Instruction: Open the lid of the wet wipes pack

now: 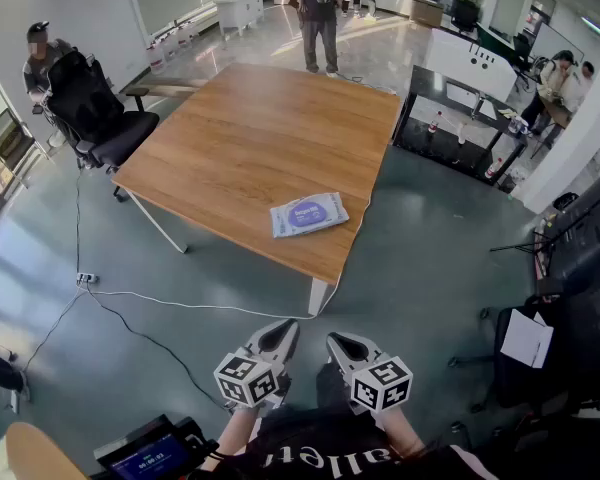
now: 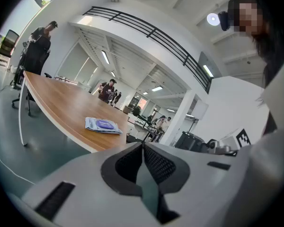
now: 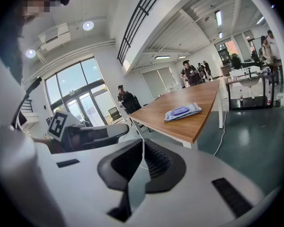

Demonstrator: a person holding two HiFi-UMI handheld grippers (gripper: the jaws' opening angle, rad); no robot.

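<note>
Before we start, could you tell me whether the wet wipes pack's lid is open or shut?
Shut, apparently: the purple oval lid lies flush on the flat pale-blue wet wipes pack, with no flap raised.

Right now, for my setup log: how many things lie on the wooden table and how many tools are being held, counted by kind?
wet wipes pack: 1
grippers: 2 (left gripper, right gripper, both shut, holding nothing)
Total: 3

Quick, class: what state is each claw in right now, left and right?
Left claw: closed, holding nothing.
Right claw: closed, holding nothing.
</note>
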